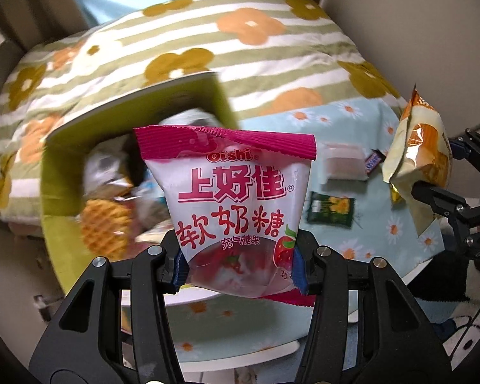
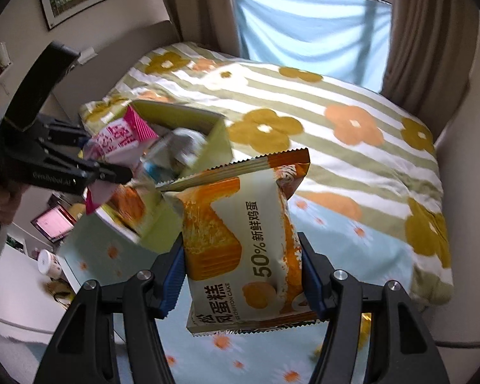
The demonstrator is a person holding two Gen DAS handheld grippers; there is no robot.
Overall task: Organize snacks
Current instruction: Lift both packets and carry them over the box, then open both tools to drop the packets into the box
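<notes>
My left gripper (image 1: 238, 270) is shut on a pink and white Oishi candy bag (image 1: 233, 201) and holds it in the air just in front of a green box (image 1: 52, 172) filled with several snacks. The same bag (image 2: 118, 140) shows over the box (image 2: 220, 140) in the right wrist view. My right gripper (image 2: 241, 283) is shut on an orange and cream chiffon cake pack (image 2: 240, 240), held in the air to the right of the box. This pack (image 1: 416, 147) also shows at the right of the left wrist view.
A pale pink packet (image 1: 344, 164), a small dark candy bar (image 1: 374, 160) and a dark green packet (image 1: 331, 208) lie on the blue daisy cloth (image 1: 342, 112). A striped flower quilt (image 2: 336, 121) covers the bed behind. A white desk (image 2: 12, 288) lies at the left.
</notes>
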